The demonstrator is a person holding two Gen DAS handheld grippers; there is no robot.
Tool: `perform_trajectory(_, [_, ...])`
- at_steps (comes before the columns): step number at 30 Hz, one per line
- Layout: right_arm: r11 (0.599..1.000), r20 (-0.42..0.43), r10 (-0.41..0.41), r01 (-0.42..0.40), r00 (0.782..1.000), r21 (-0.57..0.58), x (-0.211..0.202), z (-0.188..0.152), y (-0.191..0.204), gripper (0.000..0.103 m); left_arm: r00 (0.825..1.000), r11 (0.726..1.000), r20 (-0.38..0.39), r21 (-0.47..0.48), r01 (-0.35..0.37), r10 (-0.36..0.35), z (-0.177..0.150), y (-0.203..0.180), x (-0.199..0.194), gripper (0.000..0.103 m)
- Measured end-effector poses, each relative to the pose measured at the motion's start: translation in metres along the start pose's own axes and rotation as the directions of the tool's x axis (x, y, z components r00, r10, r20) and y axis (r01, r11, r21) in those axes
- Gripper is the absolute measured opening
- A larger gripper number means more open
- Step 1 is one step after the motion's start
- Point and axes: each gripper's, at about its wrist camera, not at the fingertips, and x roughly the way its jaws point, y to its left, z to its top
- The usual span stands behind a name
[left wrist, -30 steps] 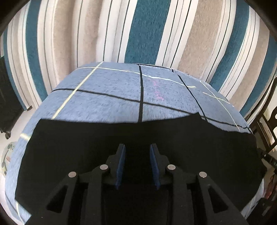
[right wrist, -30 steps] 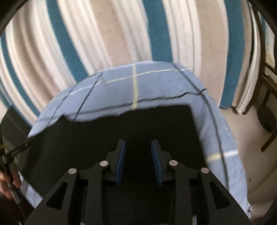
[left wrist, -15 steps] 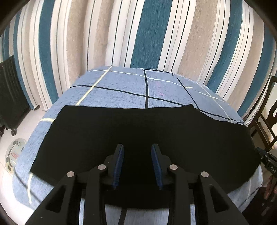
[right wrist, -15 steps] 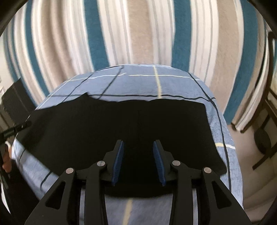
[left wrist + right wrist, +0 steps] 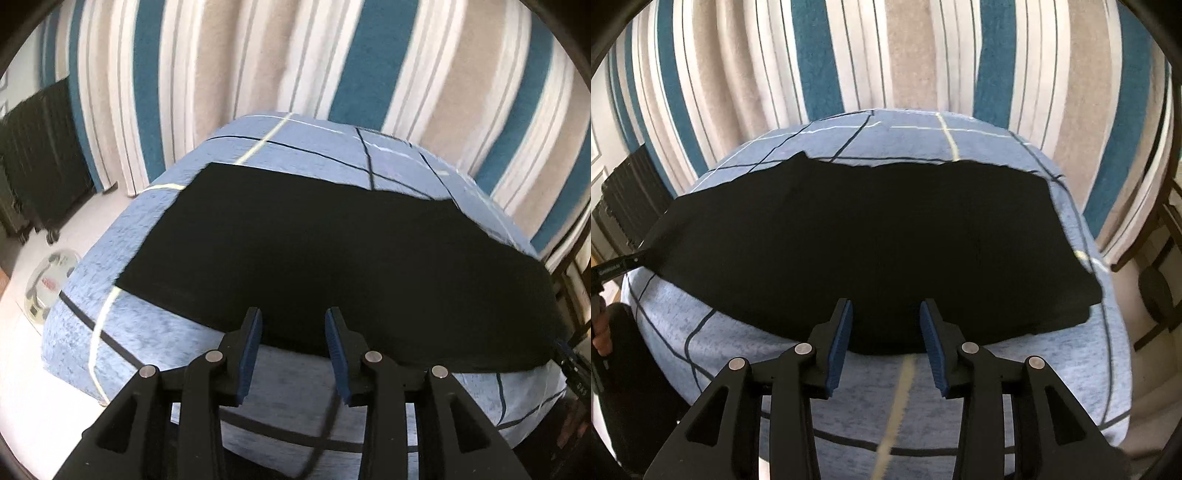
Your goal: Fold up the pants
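Black pants point(image 5: 332, 251) lie flat in a long folded band across a table under a light blue checked cloth point(image 5: 155, 332). They also show in the right wrist view point(image 5: 871, 236). My left gripper point(image 5: 293, 325) is open and empty, held above the pants' near edge. My right gripper point(image 5: 886, 317) is open and empty, also above the near edge, further right. The left gripper's tip shows at the far left of the right wrist view point(image 5: 617, 267), beside the pants' left end.
Striped teal, beige and white curtains point(image 5: 886, 55) hang behind the table. A dark radiator point(image 5: 37, 147) and a round white object on the floor point(image 5: 46, 280) are at the left. A wooden chair point(image 5: 1160, 277) stands at the right.
Both grippers have pulled back and risen from over the pants. The near edge of the pants and bare blue cloth now show under the fingers. The pants lie still.
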Motion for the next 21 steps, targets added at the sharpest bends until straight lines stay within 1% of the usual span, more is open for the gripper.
perform_trajectory(1, [1.0, -0.006, -0.018, 0.018, 1.0, 0.01, 0.001, -0.001, -0.005, 0.039, 1.0, 1.0, 0.003, -0.014, -0.008, 0.008, 0.001, 0.006, -0.001, 0.038])
perform_trajectory(3, [0.997, -0.02, -0.048, 0.049, 0.999, 0.067, 0.002, -0.003, -0.022, 0.039, 0.999, 0.998, -0.011, -0.048, -0.051, 0.051, 0.004, 0.019, 0.001, 0.038])
perform_trajectory(5, [0.992, -0.031, -0.074, 0.077, 0.997, 0.1, 0.001, -0.003, -0.033, 0.039, 0.998, 0.992, -0.033, -0.11, -0.055, 0.051, 0.006, 0.036, 0.003, 0.038])
perform_trajectory(6, [0.99, -0.03, -0.081, 0.084, 0.996, 0.109, -0.001, -0.003, -0.037, 0.039, 0.998, 0.99, -0.03, -0.132, -0.053, 0.05, 0.007, 0.042, 0.002, 0.038])
perform_trajectory(9, [0.99, -0.018, -0.089, 0.09, 0.996, 0.106, -0.009, -0.002, -0.038, 0.039, 0.998, 0.988, 0.006, -0.139, -0.067, 0.068, 0.008, 0.049, -0.007, 0.038])
perform_trajectory(11, [0.992, -0.011, -0.079, 0.079, 0.997, 0.101, -0.012, 0.0, -0.034, 0.039, 0.998, 0.986, 0.017, -0.157, -0.05, 0.053, 0.007, 0.053, -0.013, 0.038])
perform_trajectory(16, [0.997, 0.018, -0.021, 0.019, 1.0, 0.07, -0.02, 0.004, -0.013, 0.039, 0.999, 0.978, 0.041, -0.21, 0.005, 0.003, 0.003, 0.054, -0.025, 0.039])
perform_trajectory(21, [0.998, 0.031, 0.042, -0.043, 0.999, 0.04, -0.021, 0.005, 0.006, 0.042, 0.998, 0.968, 0.042, -0.247, 0.052, -0.043, -0.007, 0.053, -0.031, 0.044])
